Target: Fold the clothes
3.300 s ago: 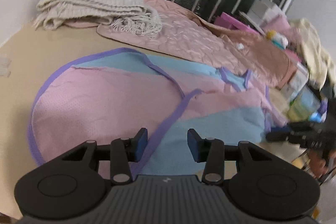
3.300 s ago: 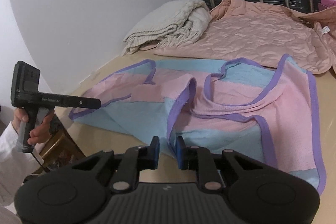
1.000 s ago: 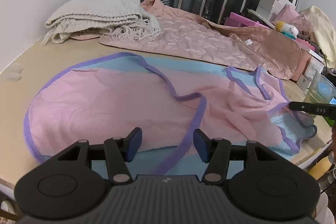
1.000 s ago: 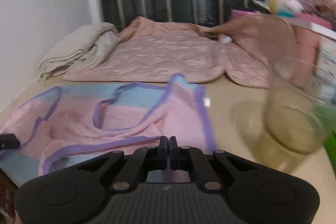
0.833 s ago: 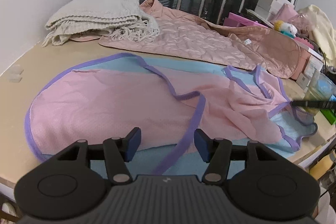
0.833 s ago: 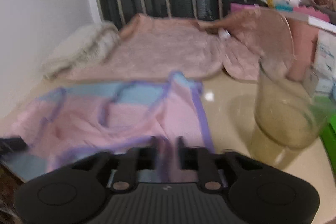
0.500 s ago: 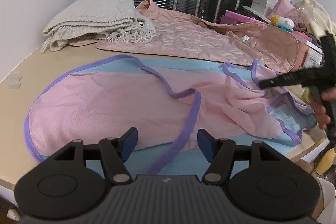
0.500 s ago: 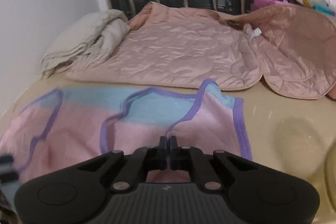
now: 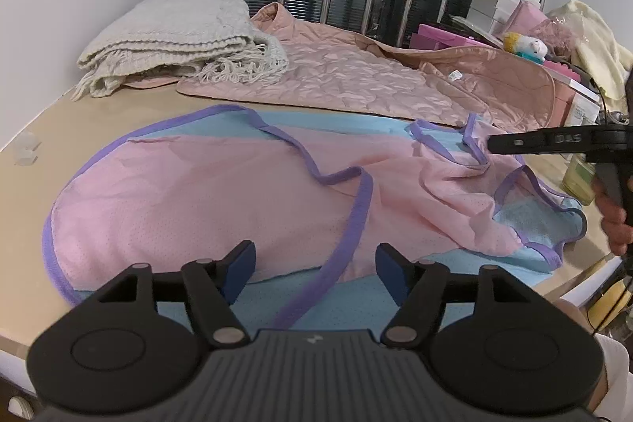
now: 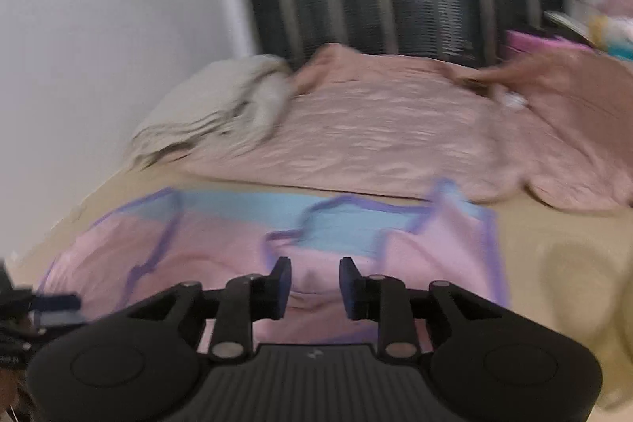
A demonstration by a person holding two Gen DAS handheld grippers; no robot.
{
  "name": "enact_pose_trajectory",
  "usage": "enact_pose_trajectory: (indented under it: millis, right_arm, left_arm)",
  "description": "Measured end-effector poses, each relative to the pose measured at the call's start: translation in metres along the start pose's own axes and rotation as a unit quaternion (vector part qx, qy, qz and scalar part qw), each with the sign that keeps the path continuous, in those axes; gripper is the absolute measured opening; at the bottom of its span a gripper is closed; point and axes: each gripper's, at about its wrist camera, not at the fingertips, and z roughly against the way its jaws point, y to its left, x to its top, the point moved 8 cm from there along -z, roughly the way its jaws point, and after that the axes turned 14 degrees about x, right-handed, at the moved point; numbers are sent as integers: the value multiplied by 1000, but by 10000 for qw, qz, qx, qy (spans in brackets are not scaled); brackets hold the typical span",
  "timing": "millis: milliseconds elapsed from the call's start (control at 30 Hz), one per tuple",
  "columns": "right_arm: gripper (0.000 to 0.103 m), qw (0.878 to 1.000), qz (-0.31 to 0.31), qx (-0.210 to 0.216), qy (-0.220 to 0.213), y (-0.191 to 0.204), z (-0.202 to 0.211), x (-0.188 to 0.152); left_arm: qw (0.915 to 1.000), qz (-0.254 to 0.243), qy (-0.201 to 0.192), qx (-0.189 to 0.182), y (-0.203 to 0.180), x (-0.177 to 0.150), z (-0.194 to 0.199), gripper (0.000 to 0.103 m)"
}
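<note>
Both tools, left and right, gape above garment.

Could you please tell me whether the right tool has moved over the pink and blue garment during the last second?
Yes. In the left wrist view the right tool has risen from the table edge toward the quilted jacket, jaws just opening.

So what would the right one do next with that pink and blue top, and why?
Probably pull back: the right hand-held gripper has just been opening, nothing pinched between its jaws, and the pink and blue top lies folded over itself. The left hand-held gripper is open too.
</note>
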Motion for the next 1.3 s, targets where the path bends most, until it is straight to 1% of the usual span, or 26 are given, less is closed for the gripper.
enact_pose_trajectory:
  millis: [67,100,133,167,233,300,333,400,433,467,533,600,633,667,700,733,767,833,900,933,1000,1067,1133,1167,1233,1300]
  right_arm:
    - [25,9997,106,43,222,6,-20,1]
    - [22,9990,88,107,435,6,-33,0]
    - [1,9980,50,138,617,6,-45,-1]
    - [2,9978,-12,107,658,4,-52,-1]
    - [2,9984,-146,-57,546,-5,-59,6]
    - [3,9984,-201,-305,424,-11,-54,10]
    - [8,9987,-161,-357,338,-10,-46,10]
    - [11,9996,2,-178,198,-2,-23,8]
    - [18,9998,119,18,179,6,-9,3]
    - [24,9994,204,223,163,12,6,-3]
    - [27,9970,85,742,194,25,32,-21]
    - [27,9925,-148,1174,317,38,46,-40]
    - [27,9912,-146,1265,351,45,49,-48]
    - [26,9915,-72,1242,373,49,49,-54]
    - [23,9918,1,1220,395,54,49,-60]
    - [8,9922,58,1176,406,57,48,-65]
    - [2,9930,45,1105,419,55,46,-68]
    - [0,9937,-154,976,531,48,39,-75]
    - [0,9959,-122,757,489,43,43,-74]
    - [7,9971,6,613,444,42,48,-71]
    - [8,9976,419,474,264,48,59,-65]
    - [9,9924,971,731,178,67,67,-63]
    - [8,9864,1268,1012,246,83,65,-68]
    - [8,9859,1283,1021,318,86,59,-71]
    - [8,9873,1227,860,525,84,45,-79]
    - [8,9900,1141,659,512,77,40,-83]
  left_arm:
    - [10000,-18,16,17,-2,0,1,69]
    - [10000,-23,18,14,-2,-1,2,69]
    - [10000,-29,10,18,-2,-2,2,69]
    - [10000,-45,-7,28,-2,-2,2,69]
    - [9999,-103,-42,47,-3,-3,3,69]
    - [9999,-150,-52,63,-4,-4,3,69]
    - [9998,-165,-42,68,-3,-4,3,69]
    - [9999,-136,-7,66,1,-3,4,69]
    - [9999,-112,-3,42,5,-3,6,69]
    - [10000,-95,-5,23,9,-3,9,69]
    - [9999,-130,-47,-3,16,-3,14,69]
    - [9998,-214,-23,58,19,-5,14,69]
    - [9996,-256,-11,89,21,-5,14,69]
    - [9995,-298,2,120,23,-6,14,69]
    - [9993,-335,22,153,24,-7,14,69]
    - [9991,-375,36,198,25,-8,12,69]
    - [9986,-458,-7,253,24,-9,13,69]
    - [9977,-610,-34,310,23,-10,13,69]
    - [9976,-613,-32,331,24,-12,15,69]
    - [9976,-601,-29,330,25,-12,16,69]
    - [9980,-573,-62,275,26,-11,23,69]
    - [9972,-704,-167,202,22,-10,32,70]
    - [9953,-906,-315,131,14,-11,37,70]
    - [9943,-993,-357,118,11,-12,38,70]
    - [9935,-1083,-271,219,7,-15,33,69]
    - [9927,-1143,-196,317,5,-19,29,69]
